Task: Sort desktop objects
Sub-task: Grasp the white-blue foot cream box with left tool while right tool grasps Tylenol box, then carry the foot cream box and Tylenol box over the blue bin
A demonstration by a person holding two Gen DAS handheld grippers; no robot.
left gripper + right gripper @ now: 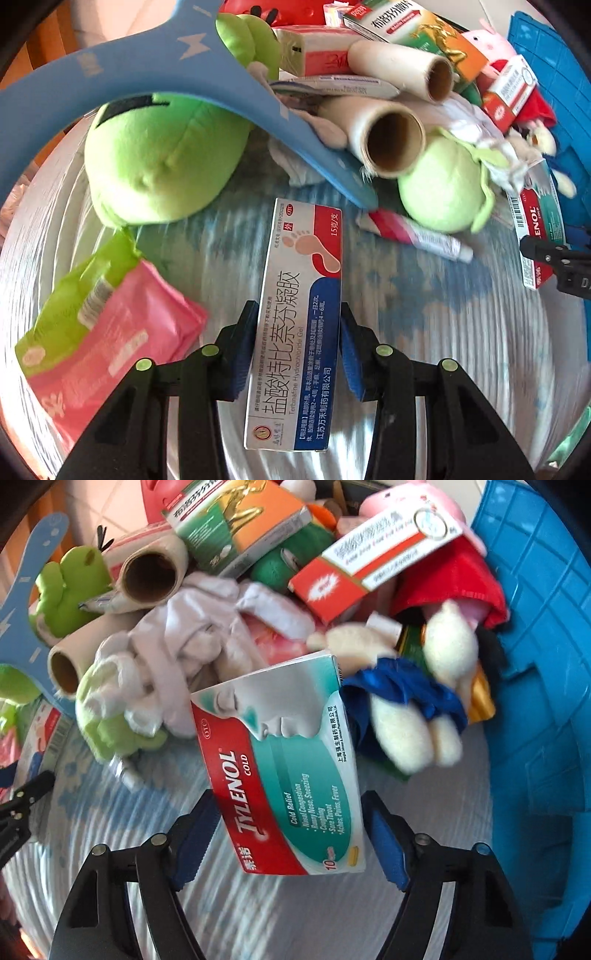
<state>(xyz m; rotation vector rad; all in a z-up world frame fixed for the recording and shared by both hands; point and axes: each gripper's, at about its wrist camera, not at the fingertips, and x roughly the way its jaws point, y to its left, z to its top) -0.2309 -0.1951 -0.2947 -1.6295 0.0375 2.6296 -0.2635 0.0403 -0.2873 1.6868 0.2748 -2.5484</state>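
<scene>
A long white, blue and red gel box (pixel 295 317) lies on the patterned cloth (pixel 424 314). My left gripper (pixel 299 308) straddles its near half, and both blue pads (pixel 245 350) touch its long sides. In the right wrist view a red and teal Tylenol Cold box (pixel 284 775) leans on the pile, tilted. My right gripper (pixel 289 797) stands around it. The left pad (pixel 195 834) meets the box's edge, while a narrow gap shows at the right pad. The right gripper's black finger (pixel 554 266) also shows beside that box (pixel 532 229).
Behind lies a heap: green plush toys (pixel 162 162), cardboard rolls (pixel 391 144), white cloth (pixel 199 646), medicine boxes (pixel 373 565), a cream plush (pixel 443 686), a small tube (pixel 417 234). A pink and green pouch (pixel 107 325) sits at the left, a blue foam shape (pixel 122 74) above, a blue bin (pixel 535 664) on the right.
</scene>
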